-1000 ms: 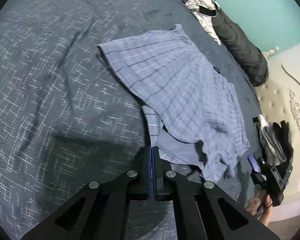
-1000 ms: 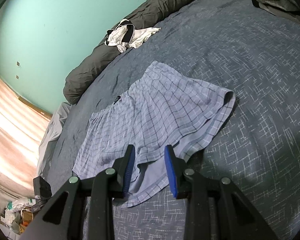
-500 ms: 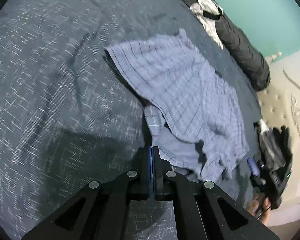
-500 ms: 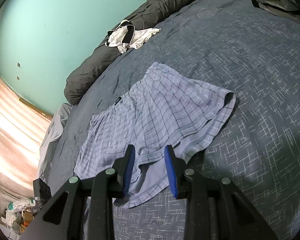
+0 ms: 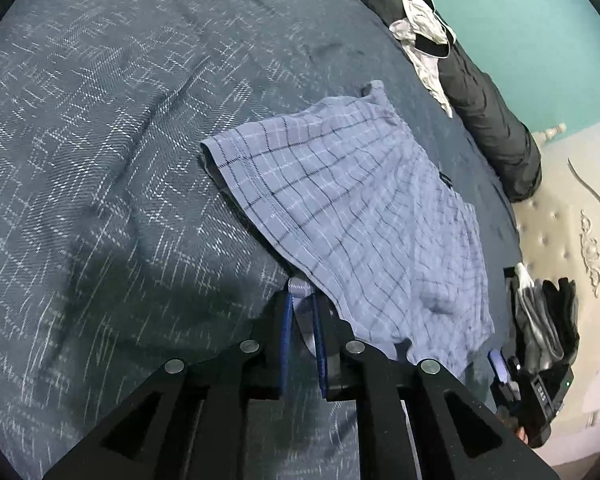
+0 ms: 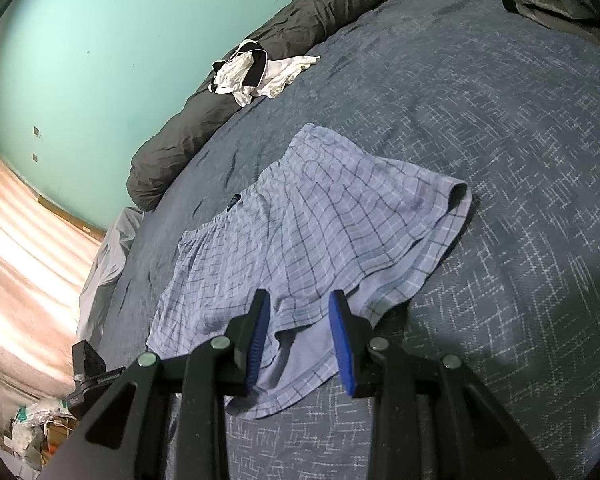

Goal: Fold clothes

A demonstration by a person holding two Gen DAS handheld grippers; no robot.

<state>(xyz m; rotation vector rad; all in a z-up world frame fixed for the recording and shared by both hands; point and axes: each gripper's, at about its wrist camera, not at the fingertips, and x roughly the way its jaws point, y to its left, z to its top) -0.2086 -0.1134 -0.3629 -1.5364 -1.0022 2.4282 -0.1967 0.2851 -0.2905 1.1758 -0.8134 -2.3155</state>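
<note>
Right now, step in hand: the left gripper point(image 5: 300, 312), low centre of the left wrist view, is letting go of a hem strip of the pale blue checked cotton boxer shorts point(image 5: 364, 216); its blue-padded jaws are opening, with the strip between them and apparently no longer squeezed.
Doing it well: I judge the jaws should spread fully before the hand draws back, so the pads do not drag the hem and pull the fabric out of flat; backing off along the line of the fingers looks safest.
Right gripper point(image 6: 300, 332): low centre of the right wrist view, jaws parted and pinching nothing, poised over the near leg hem of the shorts.
Next need, as a judgement: both grippers take matching edges, so one side folds evenly over the other.
Shorts, position: spread on the dark blue flecked bedspread point(image 5: 100, 160), centre to lower right in the left view, centre in the right view.
Shorts, look: mostly flat, thin dark and white check lines; leg opening point(image 6: 460, 196) gapes slightly at centre right; a plain inner layer shows at the near hem; gathered waistband towards the left of the right view.
Further off: a crumpled white and black garment point(image 6: 256, 72) lies on the rolled dark grey duvet point(image 6: 300, 20), upper centre, well apart from the shorts.
Farthest: turquoise wall point(image 6: 100, 40), upper left.
</note>
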